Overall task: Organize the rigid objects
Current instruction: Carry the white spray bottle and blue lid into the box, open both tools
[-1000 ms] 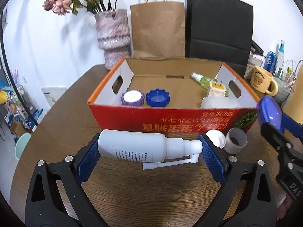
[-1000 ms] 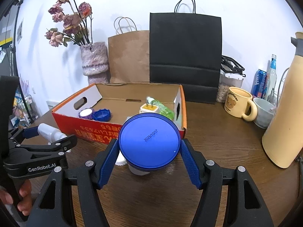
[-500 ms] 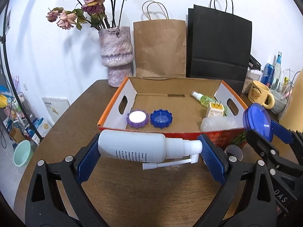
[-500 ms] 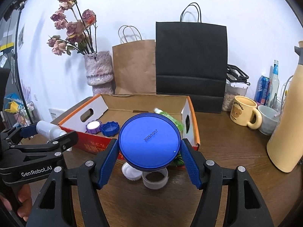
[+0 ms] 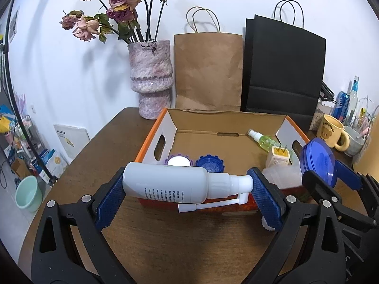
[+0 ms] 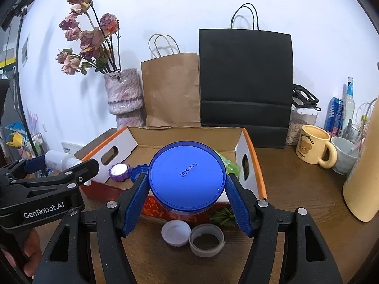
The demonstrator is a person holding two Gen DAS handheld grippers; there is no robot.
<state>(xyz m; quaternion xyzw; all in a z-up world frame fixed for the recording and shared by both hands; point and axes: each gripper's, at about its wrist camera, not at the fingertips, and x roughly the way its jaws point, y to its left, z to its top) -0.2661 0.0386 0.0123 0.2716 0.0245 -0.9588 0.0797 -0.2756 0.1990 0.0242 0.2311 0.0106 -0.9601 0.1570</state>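
We hold two things above a brown wooden desk (image 5: 146,241), one in each gripper. Our left gripper (image 5: 187,195) is clamped end to end on a white spray bottle (image 5: 165,184) lying sideways between its blue pads, nozzle toward the right pad. Our right gripper (image 6: 187,202) is closed at a middling width on a jar with a round blue lid (image 6: 187,175) that bears a printed date. Compared with a second ago, both have risen and come forward: the open cardboard box (image 5: 163,127), red outside and orange along its rim, then showed its front wall above the bottle, and now we look down into it, with the bottle and the jar just at its near edge. We judge this means both things are about to be set inside, which is where the sorting seems to gather. Inside the box we count one purple cap (image 5: 178,161) and one blue cap (image 5: 209,163) side by side at the near left, one green spray bottle (image 5: 263,139) at the far right, one small cream container (image 5: 278,156) and one translucent white thing (image 5: 281,177) we cannot identify. On the desk in front of the box lie one white cap (image 6: 175,232) and one grey ring-shaped cap (image 6: 206,240), touching each other, and something green and striped (image 6: 222,216) partly hidden. Behind the box stand two paper bags, one brown (image 5: 208,71) and one black (image 5: 281,68), and one vase of dried roses (image 5: 150,75); two mugs, one yellow (image 6: 312,146), sit to the right.
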